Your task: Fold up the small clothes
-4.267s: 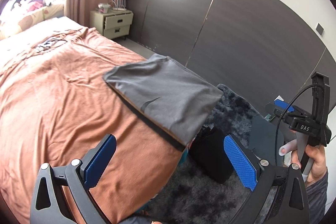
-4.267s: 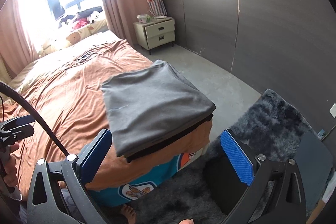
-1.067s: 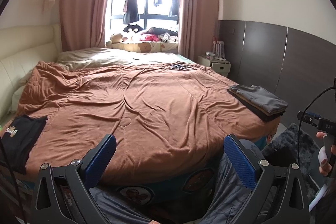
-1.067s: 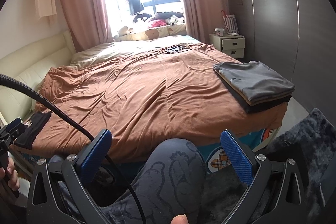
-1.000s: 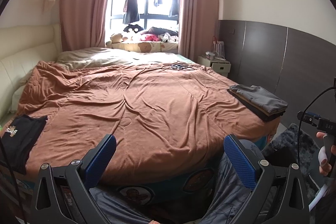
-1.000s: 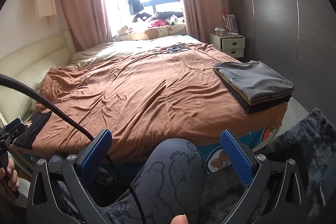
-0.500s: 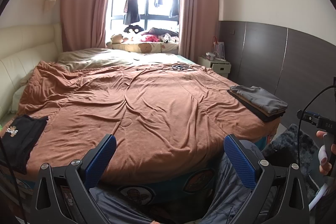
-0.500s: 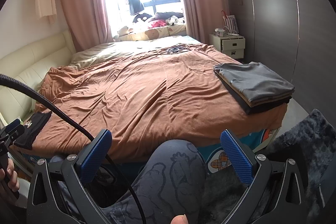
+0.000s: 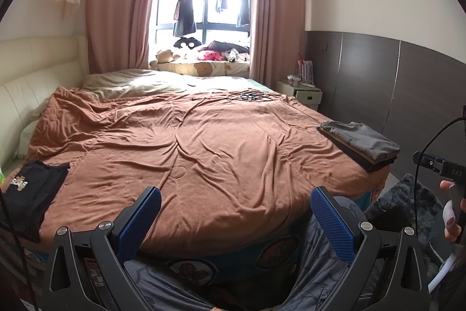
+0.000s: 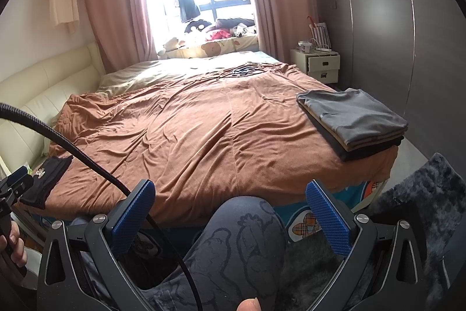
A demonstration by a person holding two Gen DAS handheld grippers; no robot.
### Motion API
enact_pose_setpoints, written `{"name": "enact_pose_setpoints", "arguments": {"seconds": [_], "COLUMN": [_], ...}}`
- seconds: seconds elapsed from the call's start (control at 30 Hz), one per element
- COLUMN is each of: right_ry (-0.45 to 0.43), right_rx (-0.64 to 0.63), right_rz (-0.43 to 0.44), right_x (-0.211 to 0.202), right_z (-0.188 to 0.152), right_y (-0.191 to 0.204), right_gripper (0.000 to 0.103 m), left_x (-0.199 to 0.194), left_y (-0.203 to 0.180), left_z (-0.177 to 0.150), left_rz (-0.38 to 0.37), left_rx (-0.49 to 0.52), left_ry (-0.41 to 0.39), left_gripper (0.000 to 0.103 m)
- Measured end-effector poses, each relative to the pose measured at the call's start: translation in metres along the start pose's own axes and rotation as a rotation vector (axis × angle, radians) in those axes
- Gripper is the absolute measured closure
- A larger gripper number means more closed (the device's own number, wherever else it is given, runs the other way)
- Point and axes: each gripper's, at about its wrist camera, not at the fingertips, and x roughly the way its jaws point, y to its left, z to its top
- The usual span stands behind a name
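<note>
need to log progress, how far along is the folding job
Done: a folded stack with a grey top sits at the bed's right edge. In hand: nothing; the left gripper and right gripper are both open and empty, held back from the brown blanket. Left: one black garment at the bed's left corner, apparently not yet stacked.
</note>
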Motion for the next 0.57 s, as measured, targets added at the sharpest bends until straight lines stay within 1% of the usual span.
{"name": "enact_pose_setpoints", "arguments": {"seconds": [0.57], "right_ry": [0.011], "right_rx": [0.0], "right_rz": [-0.005], "right_x": [0.0019], "right_z": [0.0016], "right_y": [0.0021], "right_gripper": [0.0], "left_x": [-0.0037], "left_y": [-0.0056], "left_z": [-0.0026], "left_rz": [0.008], "left_rx": [0.006], "left_ry": [-0.002], "left_gripper": [0.0]}}
